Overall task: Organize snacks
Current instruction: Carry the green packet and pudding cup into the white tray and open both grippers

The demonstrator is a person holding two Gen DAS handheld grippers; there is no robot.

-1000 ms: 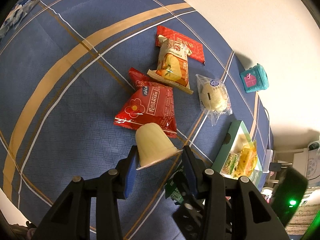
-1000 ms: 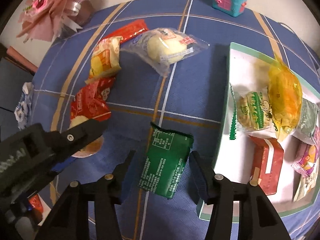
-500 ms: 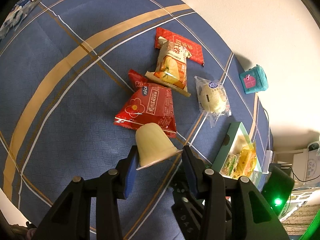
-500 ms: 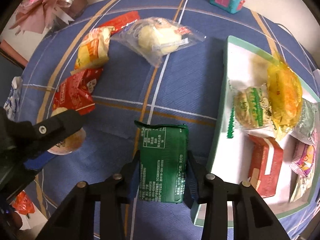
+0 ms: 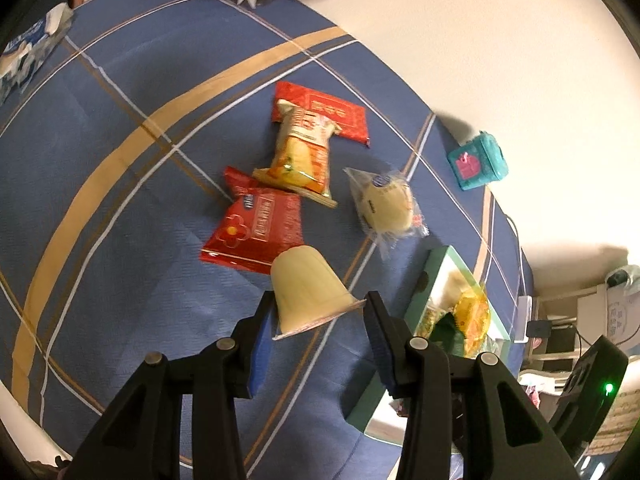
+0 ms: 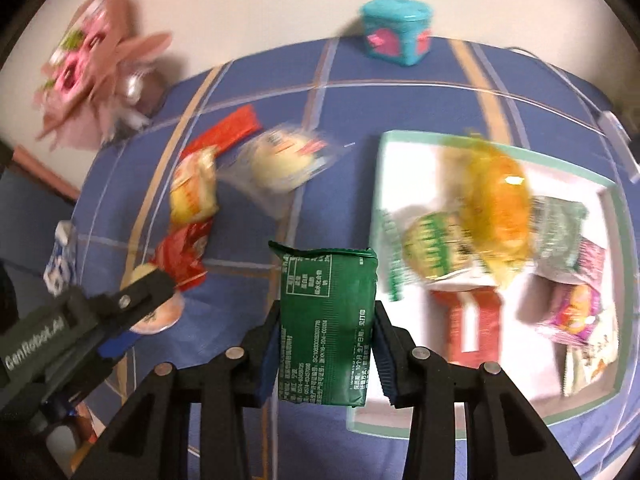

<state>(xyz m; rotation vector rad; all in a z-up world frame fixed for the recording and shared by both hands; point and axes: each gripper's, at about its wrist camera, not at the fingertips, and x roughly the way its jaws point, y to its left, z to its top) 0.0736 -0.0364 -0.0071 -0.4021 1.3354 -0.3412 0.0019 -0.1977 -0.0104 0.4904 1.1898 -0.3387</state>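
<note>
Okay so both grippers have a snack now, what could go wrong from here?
1. The pale tapered jelly cup sits tilted in the left gripper, held only near its rim; it may slip out.
2. The green-rimmed white tray already looks crowded, so the green foil packet in the right gripper may land on other snacks.

tray (image 6: 378,184) snacks blurred, bouquet (image 6: 96,76) smeared

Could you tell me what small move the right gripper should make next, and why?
Probably carry the green packet rightward over the tray and release it there. The right gripper is shut on the packet, and the tray beside it already holds other snacks.
</note>
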